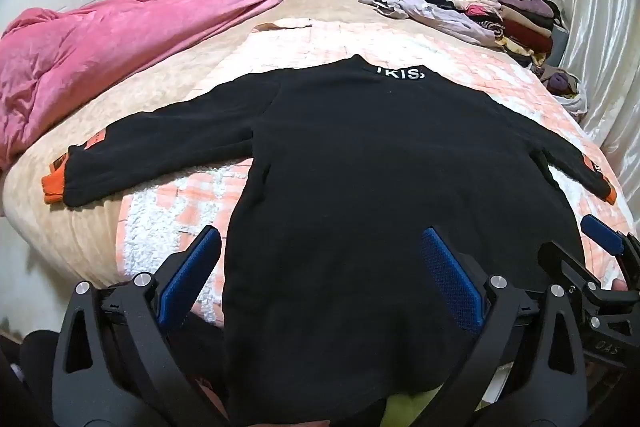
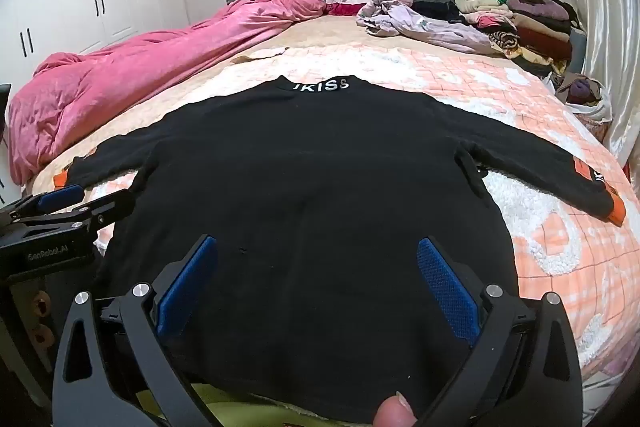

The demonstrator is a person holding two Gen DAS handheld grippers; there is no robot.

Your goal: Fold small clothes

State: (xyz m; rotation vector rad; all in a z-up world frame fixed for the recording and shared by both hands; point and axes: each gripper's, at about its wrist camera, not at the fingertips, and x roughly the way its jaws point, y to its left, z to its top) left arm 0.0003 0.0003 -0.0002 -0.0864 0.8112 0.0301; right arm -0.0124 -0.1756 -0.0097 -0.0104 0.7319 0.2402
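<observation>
The left gripper [image 1: 320, 247] and the right gripper [image 2: 318, 255] are built alike: black plastic frames with slotted arms, fastened by round silver screws. Blue textured pads [image 2: 448, 291] are fitted inside the fingers. White lettering reading "GenRobot.AI" [image 2: 50, 254] is printed on the left gripper's side. A fingertip [image 2: 394, 413] is seen at the bottom edge.

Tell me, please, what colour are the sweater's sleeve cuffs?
Orange; the black sweater's cuffs show best in the left wrist view.

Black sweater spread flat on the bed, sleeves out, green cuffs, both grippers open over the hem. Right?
Nearly. The black sweater has orange cuffs, not green; the right wrist view shows it. The rest stands: spread flat on the bed, left gripper and right gripper open.
</observation>
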